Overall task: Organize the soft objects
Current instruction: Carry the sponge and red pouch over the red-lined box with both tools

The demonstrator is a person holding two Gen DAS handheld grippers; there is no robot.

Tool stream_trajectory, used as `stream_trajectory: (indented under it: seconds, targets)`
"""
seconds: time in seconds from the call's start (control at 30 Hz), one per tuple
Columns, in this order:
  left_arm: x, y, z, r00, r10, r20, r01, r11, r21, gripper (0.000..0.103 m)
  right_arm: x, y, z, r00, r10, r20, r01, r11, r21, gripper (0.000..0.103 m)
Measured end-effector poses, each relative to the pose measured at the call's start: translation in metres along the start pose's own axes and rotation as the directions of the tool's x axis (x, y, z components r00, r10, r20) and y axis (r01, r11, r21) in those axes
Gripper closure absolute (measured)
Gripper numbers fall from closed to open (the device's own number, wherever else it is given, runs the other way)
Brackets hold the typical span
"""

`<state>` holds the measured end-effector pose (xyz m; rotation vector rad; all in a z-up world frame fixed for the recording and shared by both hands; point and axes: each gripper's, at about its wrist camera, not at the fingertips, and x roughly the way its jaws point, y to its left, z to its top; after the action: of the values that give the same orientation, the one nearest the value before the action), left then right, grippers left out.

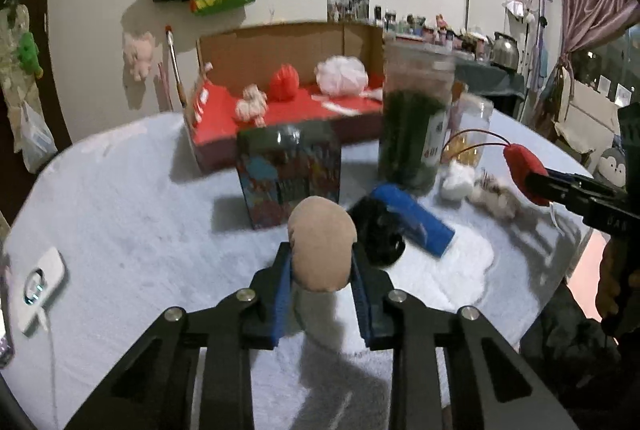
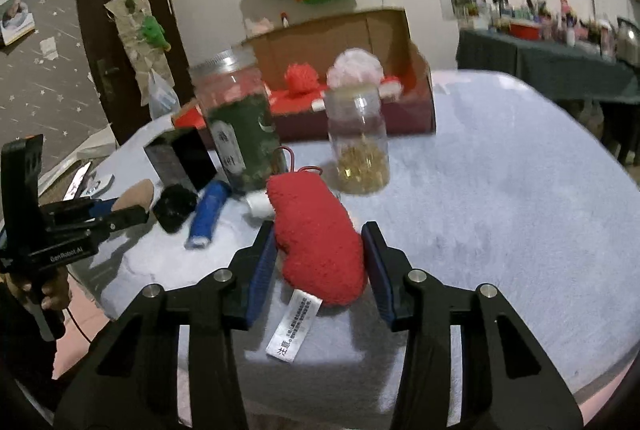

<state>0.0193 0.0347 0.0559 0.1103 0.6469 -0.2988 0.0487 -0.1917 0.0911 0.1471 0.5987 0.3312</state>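
My left gripper (image 1: 322, 260) is shut on a tan soft egg-shaped toy (image 1: 322, 248), held above the table; the toy also shows in the right wrist view (image 2: 136, 195). My right gripper (image 2: 320, 250) is shut on a red plush toy (image 2: 318, 246) with a white label and red string loop, also lifted; the plush shows in the left wrist view (image 1: 524, 172). A cardboard box with a red floor (image 1: 280, 106) stands at the table's far side. It holds a red pom-pom (image 1: 285, 81), a pink-white puff (image 1: 342, 75) and a small pink plush (image 1: 251, 104).
On the white fluffy tablecloth (image 1: 132, 230) stand a colourful tin (image 1: 289, 172), a tall jar of green stuff (image 1: 414, 114) and a small jar of gold bits (image 2: 358, 140). A blue tube (image 1: 414, 218), a black soft lump (image 1: 378, 230), a white piece (image 1: 456, 180) lie nearby.
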Motion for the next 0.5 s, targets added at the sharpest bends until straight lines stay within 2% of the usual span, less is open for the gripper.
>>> stream_trajectory:
  seconds: [0.1,0.23,0.43,0.5]
  targets:
    - [-0.010,-0.001,0.011,0.999,-0.028,0.040,0.029,0.999,-0.013,0.075,-0.006,0.004,0.007,0.999,0.011,0.033,-0.011,1.000,0.000,0.062]
    - [-0.007,-0.019,0.023,0.990,-0.124,0.062,0.124,0.992,0.000,0.075,-0.002,0.009,0.017,0.999,0.021,0.038,-0.021,1.000,0.012,0.062]
    - [0.022,-0.050,0.032,0.976,-0.216,0.016,0.216,0.976,0.027,0.075,0.017,0.017,0.019,1.000,0.020,-0.002,-0.020,1.000,0.008,0.062]
    - [0.030,-0.057,0.034,0.974,-0.227,0.005,0.227,0.973,0.036,0.075,0.022,0.019,0.020,1.000,0.022,-0.013,-0.022,1.000,0.007,0.062]
